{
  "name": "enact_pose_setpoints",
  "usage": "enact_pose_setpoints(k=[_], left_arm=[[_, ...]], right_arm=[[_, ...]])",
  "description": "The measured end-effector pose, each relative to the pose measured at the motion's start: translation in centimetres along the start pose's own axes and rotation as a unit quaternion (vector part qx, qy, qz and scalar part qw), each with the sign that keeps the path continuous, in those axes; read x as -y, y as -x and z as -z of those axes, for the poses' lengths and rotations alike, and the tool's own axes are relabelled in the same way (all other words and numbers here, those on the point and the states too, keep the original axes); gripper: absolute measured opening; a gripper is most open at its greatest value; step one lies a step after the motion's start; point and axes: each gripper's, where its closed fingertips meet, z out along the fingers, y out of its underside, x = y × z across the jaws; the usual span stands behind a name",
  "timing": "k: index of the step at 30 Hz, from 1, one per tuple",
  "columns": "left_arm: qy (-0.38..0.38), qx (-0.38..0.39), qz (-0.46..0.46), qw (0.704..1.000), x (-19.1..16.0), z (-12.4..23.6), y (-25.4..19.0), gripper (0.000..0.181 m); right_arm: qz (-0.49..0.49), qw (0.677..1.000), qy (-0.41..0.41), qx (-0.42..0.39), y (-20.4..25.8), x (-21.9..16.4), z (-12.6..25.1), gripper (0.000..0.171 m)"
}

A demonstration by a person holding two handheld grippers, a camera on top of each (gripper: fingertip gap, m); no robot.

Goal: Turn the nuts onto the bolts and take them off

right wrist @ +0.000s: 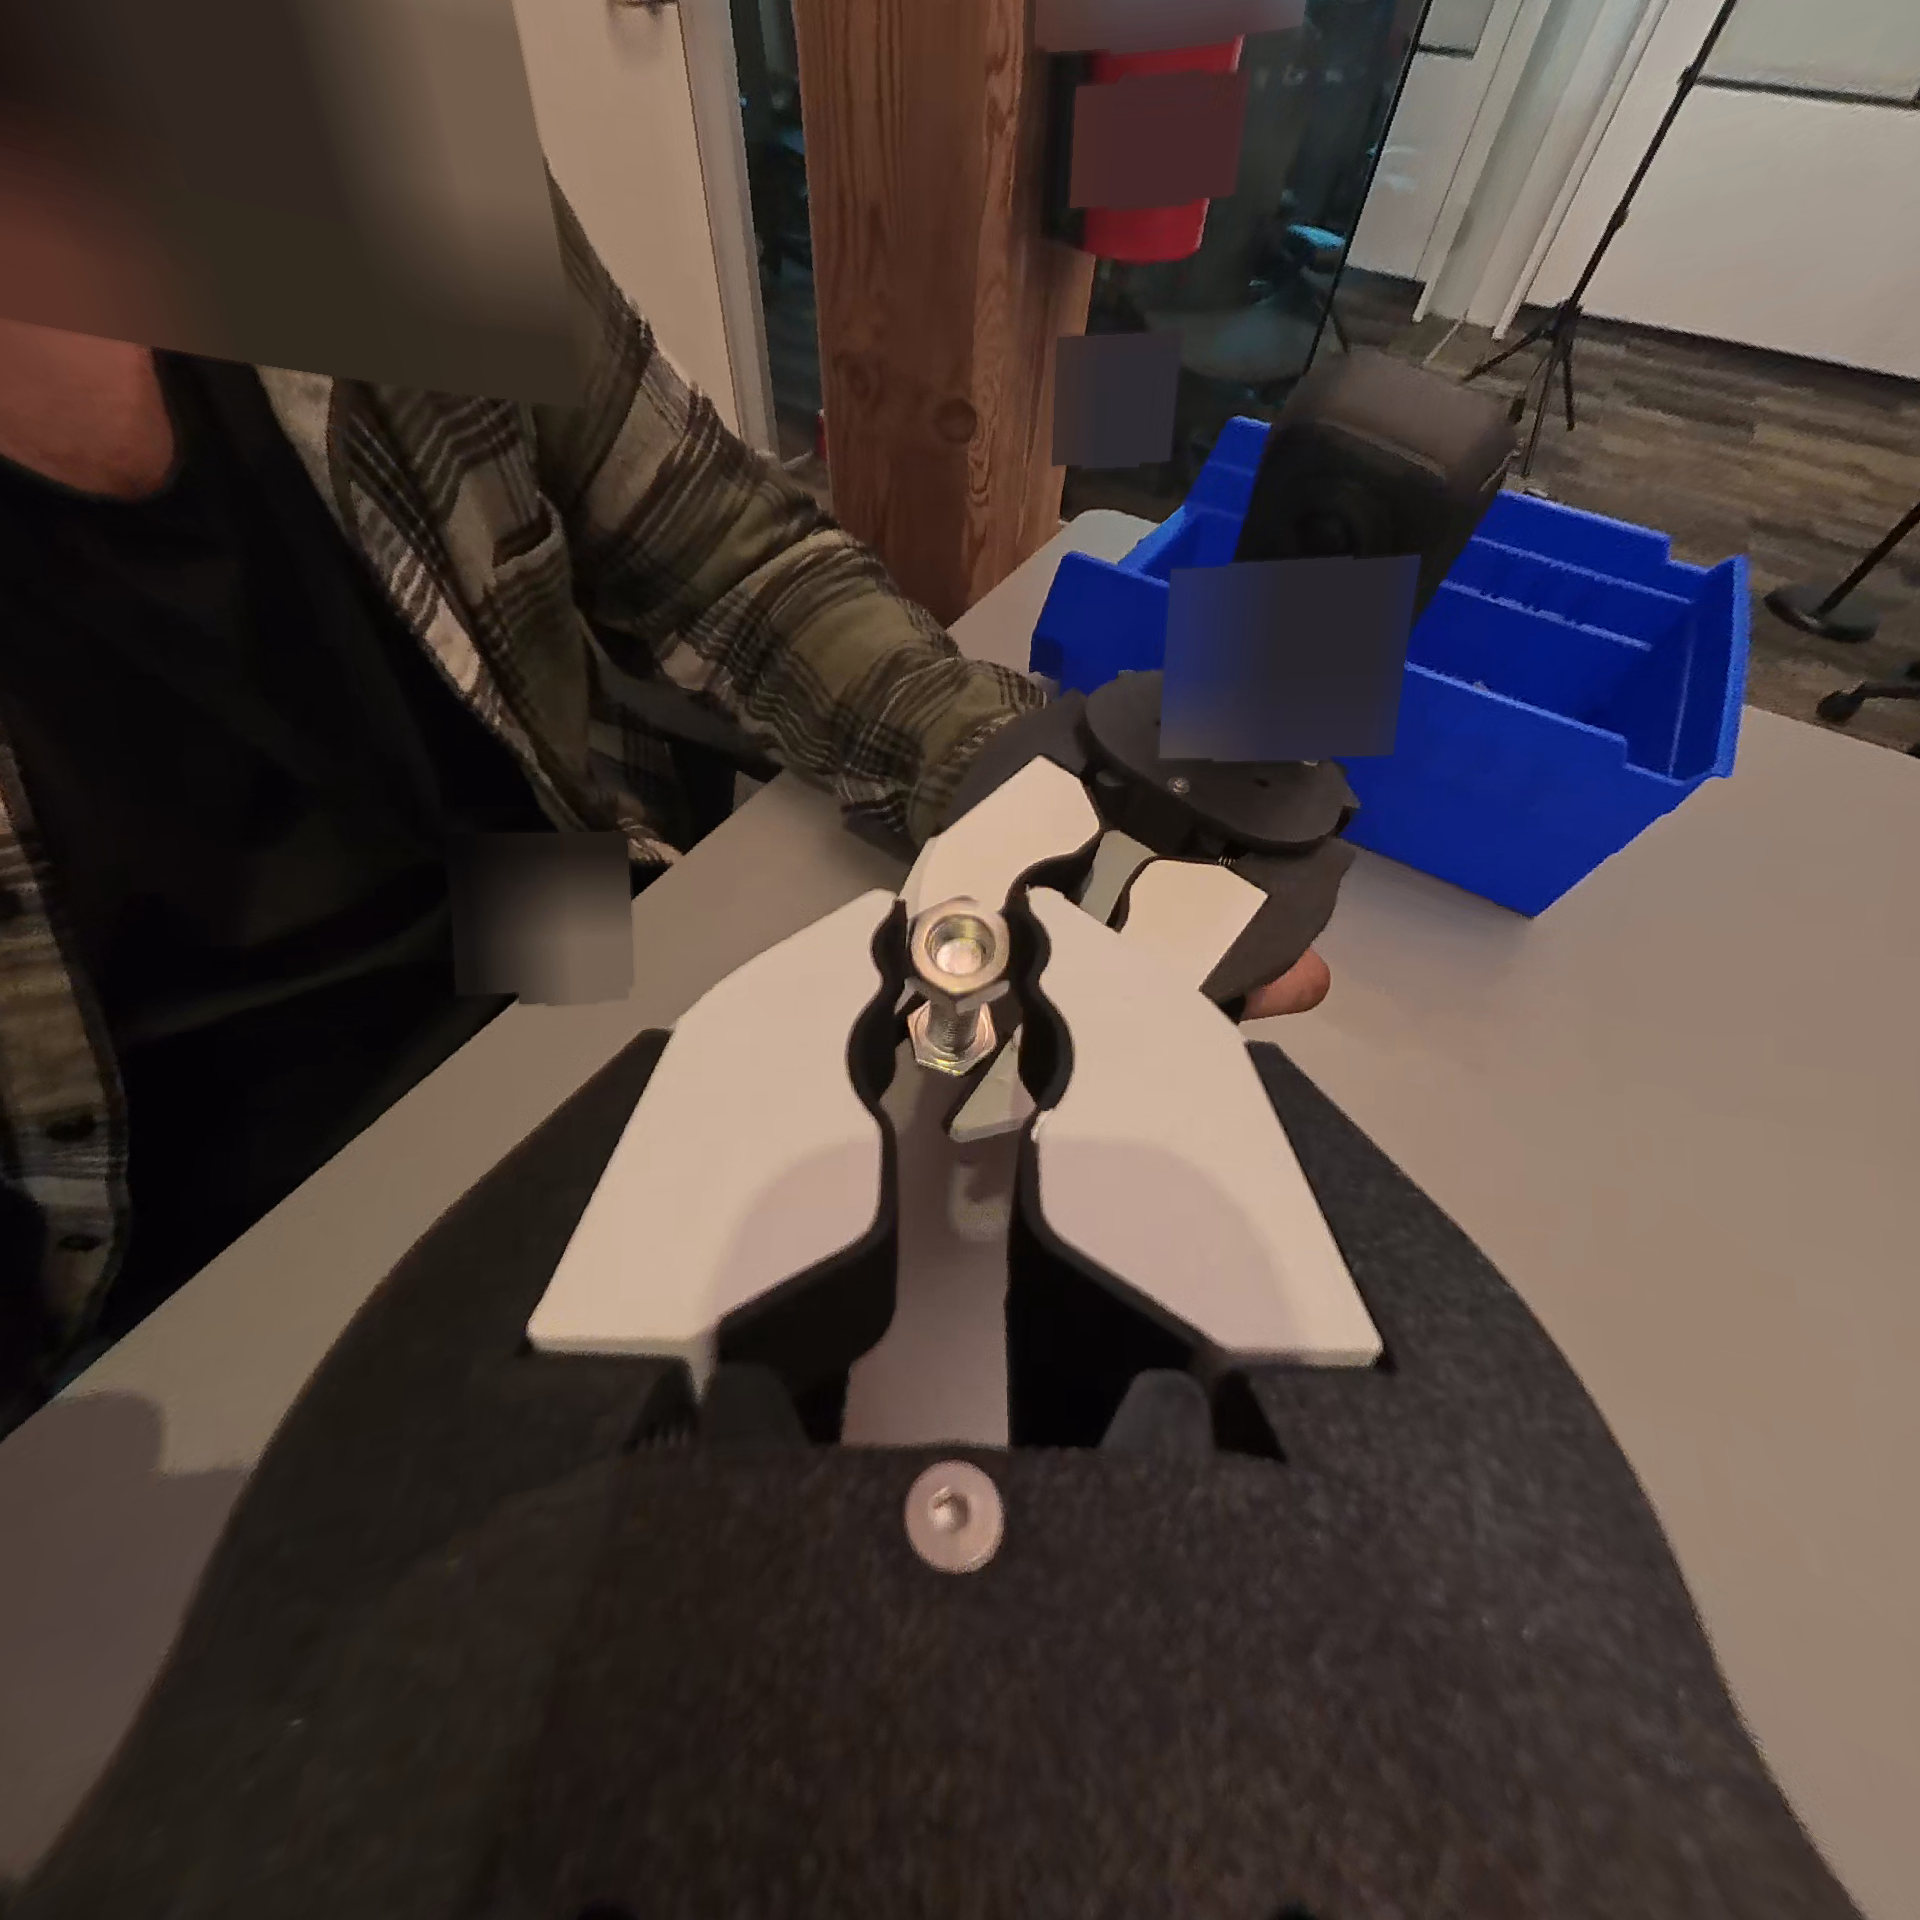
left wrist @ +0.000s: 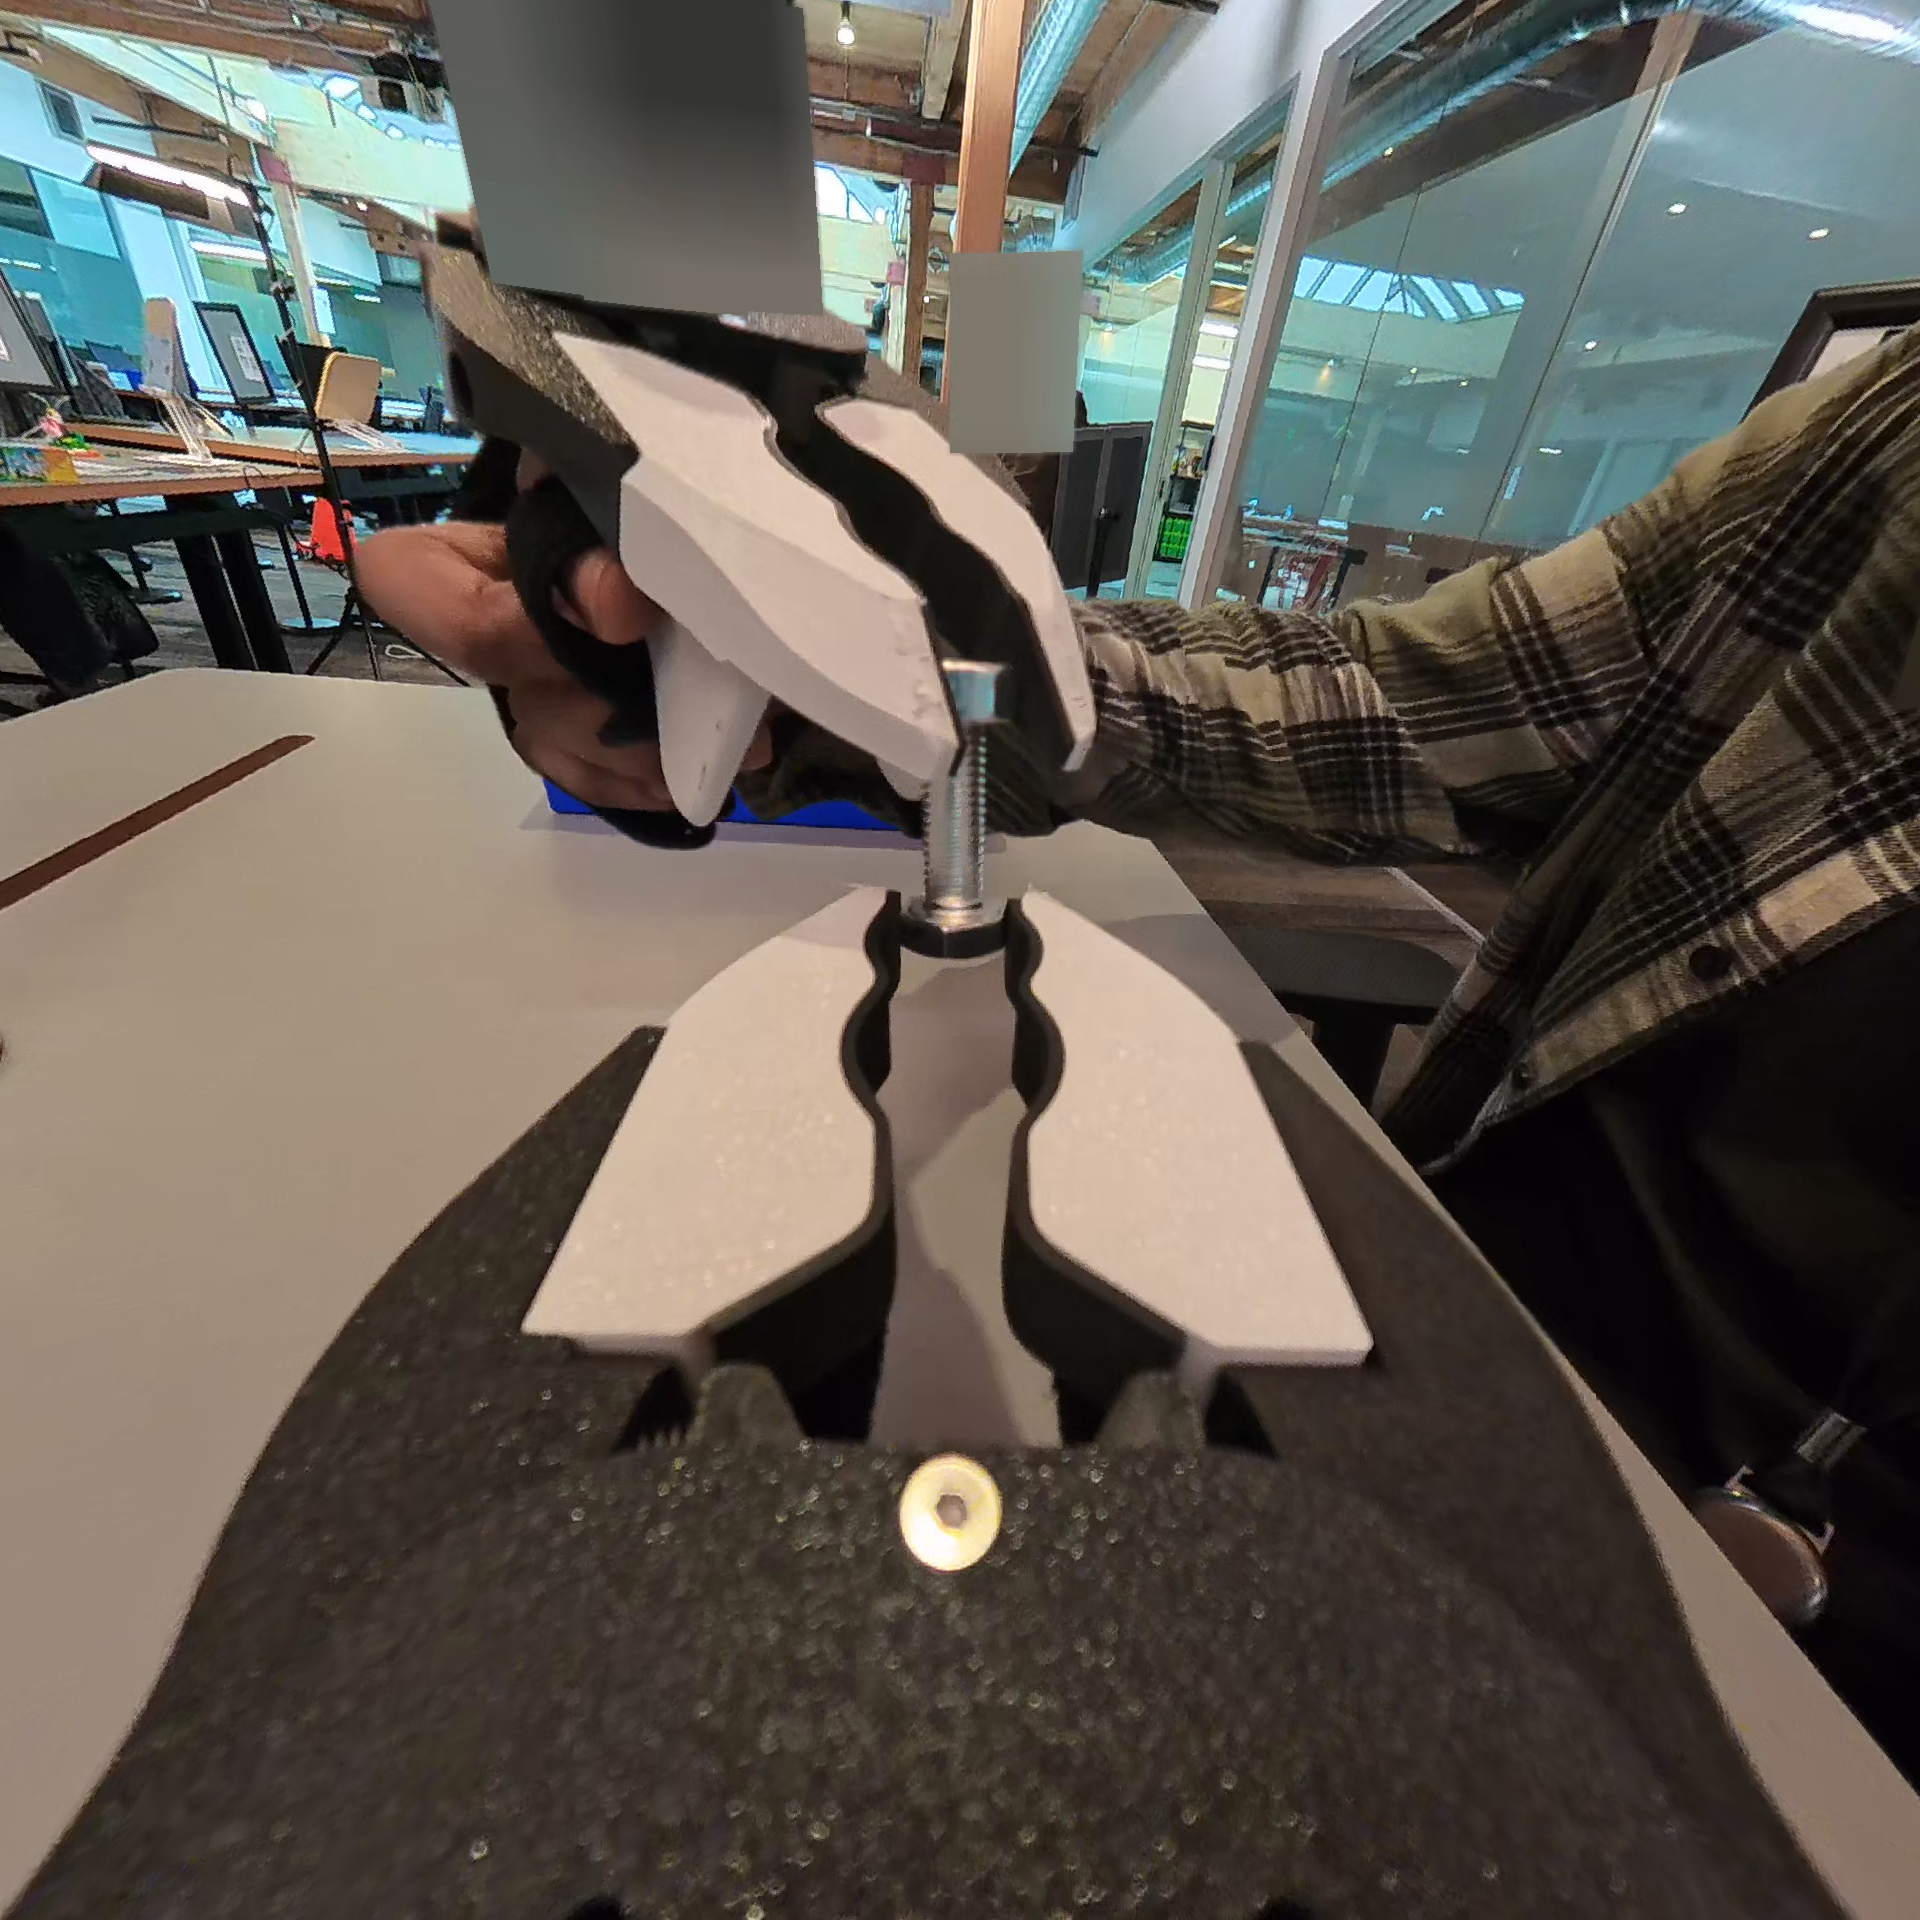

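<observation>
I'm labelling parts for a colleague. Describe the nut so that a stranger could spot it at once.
Find the grey table and the two white-fingered grippers meeting above it. Between them stands an upright silver bolt, its head held by the right gripper. The nut is the flat silver hexagon at the bolt's lower end, pinched at the left gripper tips.

A silver threaded steel bolt (left wrist: 962, 790) is held upright, its head pinched between the upper fingers (left wrist: 790, 582); a silver hexagonal nut (left wrist: 953, 925), threaded near its lower end, is clamped between the lower fingers (left wrist: 769, 1122).
</observation>
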Motion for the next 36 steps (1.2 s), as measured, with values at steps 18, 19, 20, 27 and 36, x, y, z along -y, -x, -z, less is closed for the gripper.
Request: enact_pose_setpoints(k=[18,19,20,27,36], left_arm=[[0.002,0.008,0.004,1.0,-0.1,-0.1,0.3,0.019],[0.004,0.013,0.006,1.0,-0.2,-0.1,0.5,0.019],[0.005,0.017,0.009,1.0,-0.4,-0.1,0.7,0.019],[0.012,0.062,0.02,0.998,-0.8,0.8,2.5,0.019],[0.0,0.155,0.041,0.987,-1.0,2.9,5.8,0.018]], right_arm=[[-0.049,0.998,0.025,-0.008,-0.4,-0.4,0.1,0.009],[-0.056,0.998,0.024,-0.013,-0.7,-0.5,0.0,0.009],[-0.056,0.998,0.023,-0.019,-0.9,-0.7,-0.1,0.009],[-0.047,0.996,-0.014,-0.079,-2.8,-1.4,0.2,0.009],[-0.08,0.972,-0.116,-0.19,-6.9,-4.4,3.1,0.023]])
